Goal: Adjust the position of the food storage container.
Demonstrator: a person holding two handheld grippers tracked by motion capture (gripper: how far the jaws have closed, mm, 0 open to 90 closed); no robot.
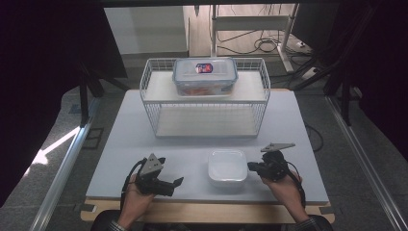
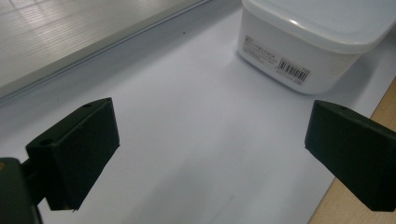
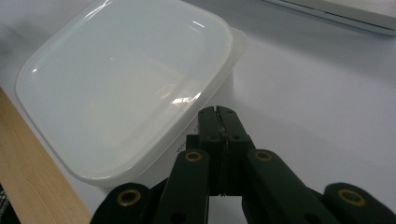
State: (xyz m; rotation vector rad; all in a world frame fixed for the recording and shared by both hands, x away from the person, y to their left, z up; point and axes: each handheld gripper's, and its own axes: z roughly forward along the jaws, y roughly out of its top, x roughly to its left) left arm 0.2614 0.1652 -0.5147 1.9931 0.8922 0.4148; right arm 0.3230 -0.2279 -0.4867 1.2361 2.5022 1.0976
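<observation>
The wire rack (image 1: 204, 96) fills the upper centre of the high view. Below it, at lower centre, the white lidded container (image 1: 227, 168) sits flat, roughly square, with no clear long axis; its far side is cut off in the left gripper view. The left gripper (image 1: 174, 184), lower left, gapes wide, empty. The right gripper (image 1: 250, 166), pressed closed on nothing, points at the container's right edge.

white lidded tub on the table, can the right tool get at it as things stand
Probably yes: the right tool, jaws shut, sits just beside the white tub with bare table between them. It would need to open its jaws before any grasp.
</observation>
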